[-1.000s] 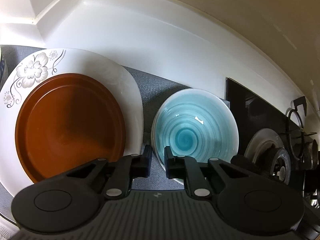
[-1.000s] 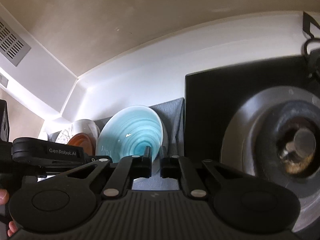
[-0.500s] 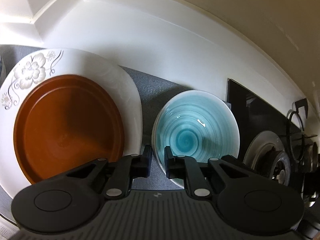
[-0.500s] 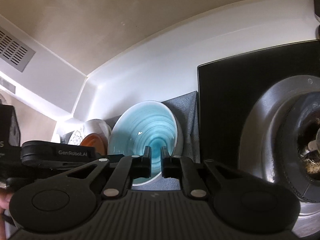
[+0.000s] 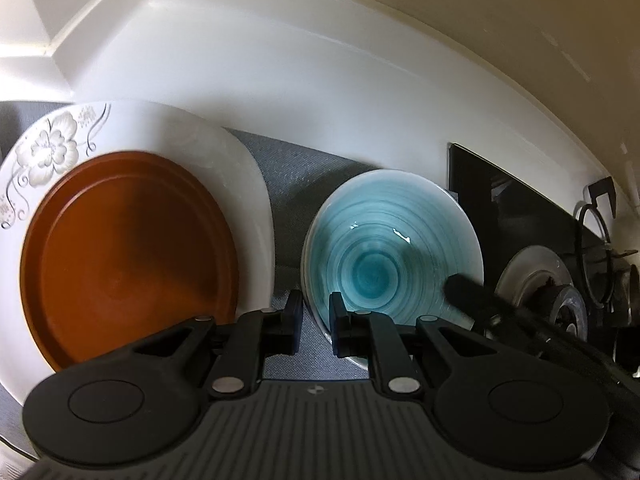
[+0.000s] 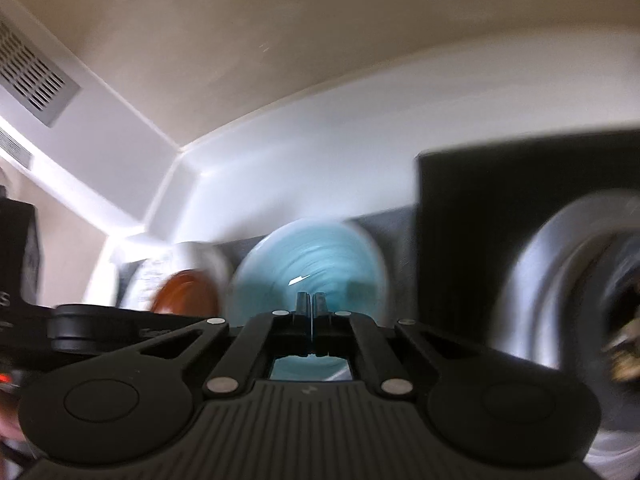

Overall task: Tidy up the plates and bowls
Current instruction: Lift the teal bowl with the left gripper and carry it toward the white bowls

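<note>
Left tongs (image 5: 314,322) agape astride blue bowl (image 5: 394,248) rim, right tongs (image 6: 311,304) pinched together nr stove (image 6: 560,280).

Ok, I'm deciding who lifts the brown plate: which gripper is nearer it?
Left. The left gripper sits just right of the brown plate, astride the teal bowl's left rim; the right gripper is farther, at the bowl's right side.

We're in a home kitchen: gas burner (image 5: 560,312) on black hob (image 5: 504,216), white tiled wall (image 5: 320,92), plates & bowl on grey counter mat (image 5: 304,176).
</note>
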A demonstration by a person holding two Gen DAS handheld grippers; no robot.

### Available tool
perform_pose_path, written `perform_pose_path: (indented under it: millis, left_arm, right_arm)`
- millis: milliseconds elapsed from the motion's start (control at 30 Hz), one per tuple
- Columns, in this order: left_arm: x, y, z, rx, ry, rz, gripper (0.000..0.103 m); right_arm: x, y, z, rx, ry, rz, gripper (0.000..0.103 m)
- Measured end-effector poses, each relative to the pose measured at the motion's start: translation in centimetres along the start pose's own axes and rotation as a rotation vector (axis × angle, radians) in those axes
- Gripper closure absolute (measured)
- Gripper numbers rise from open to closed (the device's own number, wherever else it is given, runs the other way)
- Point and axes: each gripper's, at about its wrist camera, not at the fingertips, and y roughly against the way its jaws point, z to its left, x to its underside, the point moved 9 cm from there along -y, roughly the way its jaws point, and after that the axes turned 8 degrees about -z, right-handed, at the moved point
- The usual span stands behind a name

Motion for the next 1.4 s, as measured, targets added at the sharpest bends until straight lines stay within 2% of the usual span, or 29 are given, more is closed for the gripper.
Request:
perform_pose_path:
  millis: [67,100,133,200,267,333,433,500,567,633,667,767,833,967,1167,1400]
  left_arm:
    - [0.0,-0.3,0.2,0.011,0.028,0.014,0.088]
    - [0.0,-0.4,0.3,0.016,0.040,0.019,0.087]
    - [0.0,-0.5,0.4,0.020,0.049,0.022,0.086]
    - [0.1,-0.5,0.4,0.015,0.048,0.023,0.086]
    - [0.2,-0.6,0.4,0.010,0.050,0.025,0.086]
    - [0.1,-0.7,0.5,0.004,0.052,0.029,0.086]
    - [0.2,-0.7,0.4,0.002,0.049,0.031,0.086]
    - [0.2,-0.9,0.1,0.003,0.047,0.032,0.086]
    - [0.2,-0.9,-0.3,0.003,0.050,0.032,0.086]
    - [0.1,-0.6,-0.1,-0.007,0.051,0.027,0.086]
    - [0.2,-0.5,-0.1,-0.020,0.055,0.020,0.086]
    - [0.5,-0.3,-0.2,-0.037,0.049,0.000,0.086]
    - [0.6,-0.1,-0.2,-0.033,0.051,-0.007,0.086]
    - [1.0,0.4,0.0,-0.008,0.049,0.006,0.086]
    - [1.3,1.3,0.6,0.005,0.051,0.001,0.086]
    - [1.1,4.6,1.7,0.052,0.082,-0.043,0.086]
  right_arm:
    - [-0.3,0.2,-0.8,-0.015,-0.034,0.002,0.095]
    - [-0.3,0.1,-1.5,-0.034,-0.086,0.025,0.074]
    - [-0.2,0.1,-2.1,-0.051,-0.143,0.044,0.063]
    - [-0.5,0.3,-2.7,-0.114,-0.210,0.048,0.060]
    - [-0.9,0.3,-2.9,-0.114,-0.211,0.058,0.059]
    - [-1.6,0.7,-3.0,-0.102,-0.204,0.040,0.053]
    - [-2.2,1.1,-3.4,-0.058,-0.173,0.028,0.052]
    - [-1.8,0.5,-3.8,-0.023,-0.139,0.066,0.054]
    - [-1.1,-0.4,-4.0,0.007,-0.117,0.106,0.060]
    - [-0.9,-1.0,-4.1,0.026,-0.111,0.105,0.078]
    - [-0.8,-1.4,-3.9,0.006,-0.120,0.114,0.078]
    - [-0.5,-2.0,-3.4,0.041,-0.052,0.125,0.082]
    - [-0.3,-2.4,-3.5,0.060,-0.032,0.137,0.090]
    - [-0.1,-2.8,-2.9,0.080,0.112,0.139,0.091]
    - [0.4,-1.9,-3.1,0.039,0.075,0.122,0.090]
    - [0.7,0.0,-2.7,0.007,0.073,0.105,0.090]
